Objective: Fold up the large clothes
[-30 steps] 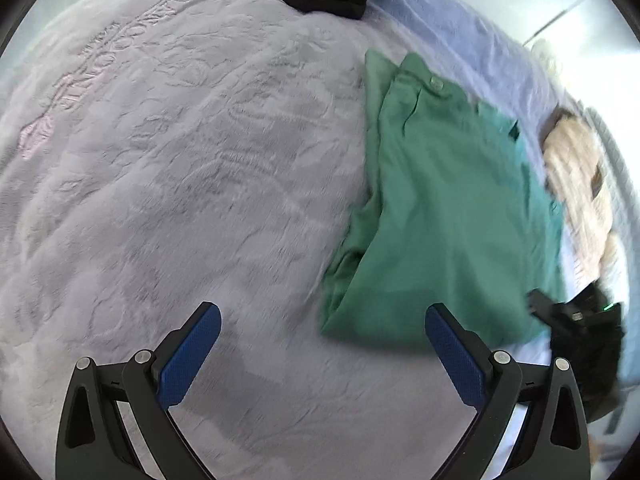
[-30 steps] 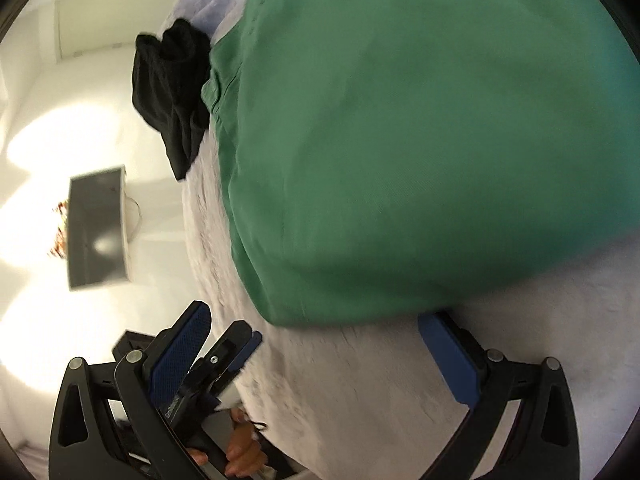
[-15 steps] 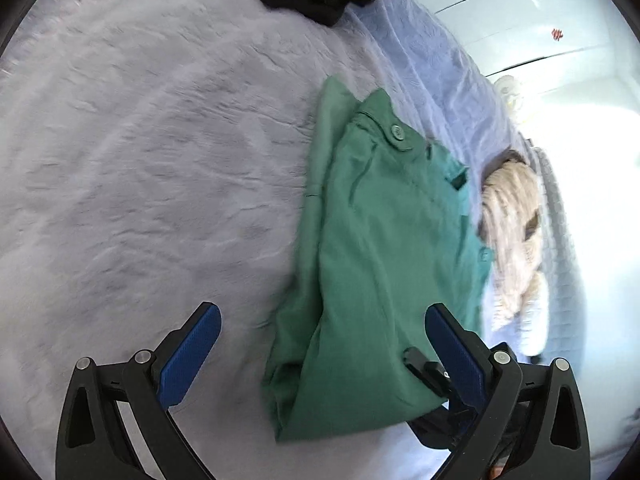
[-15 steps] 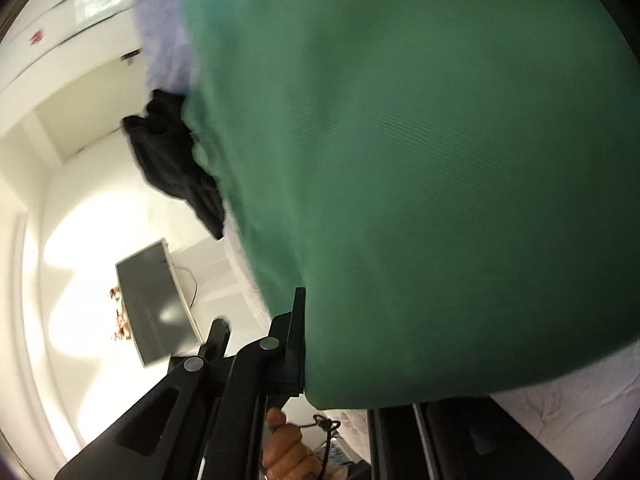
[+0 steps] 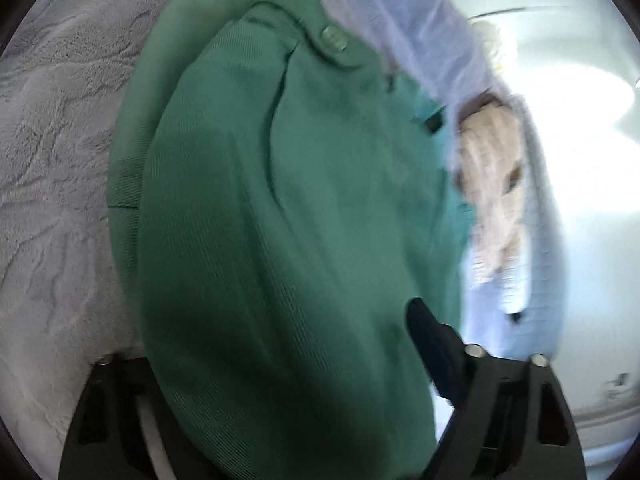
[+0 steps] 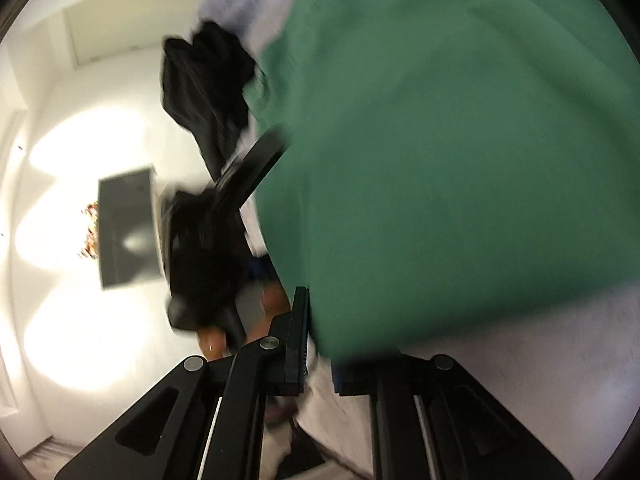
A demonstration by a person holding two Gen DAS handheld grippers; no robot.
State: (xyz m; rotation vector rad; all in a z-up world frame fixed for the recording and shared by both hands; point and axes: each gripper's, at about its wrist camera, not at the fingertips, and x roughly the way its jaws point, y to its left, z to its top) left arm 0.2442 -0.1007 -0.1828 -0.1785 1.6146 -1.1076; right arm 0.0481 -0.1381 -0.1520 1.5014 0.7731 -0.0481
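Left wrist view: the left gripper (image 5: 280, 368) is nearest the lens; the green garment (image 5: 288, 216) drapes over its left finger and fills the gap, with only the right finger (image 5: 430, 344) showing; whether the fingers pinch the cloth cannot be told from this view. The garment lies folded in layers on the grey textured bedspread (image 5: 52, 152); a green button (image 5: 335, 37) sits on its far band. Beyond the garment's right edge lies a cream knitted item (image 5: 492, 184) on a pale blue blanket (image 5: 424, 40).

Right wrist view: the right gripper (image 6: 320, 364) has its fingers drawn close together, with the near edge of the green garment (image 6: 448, 160) in the narrow gap between them. Left of it, blurred, is the other gripper's black frame (image 6: 248, 172) against the garment's side edge, with a hand (image 6: 216, 340) below. Farther off lies a black garment (image 6: 204, 88); a dark wall screen (image 6: 126, 226) hangs beyond.
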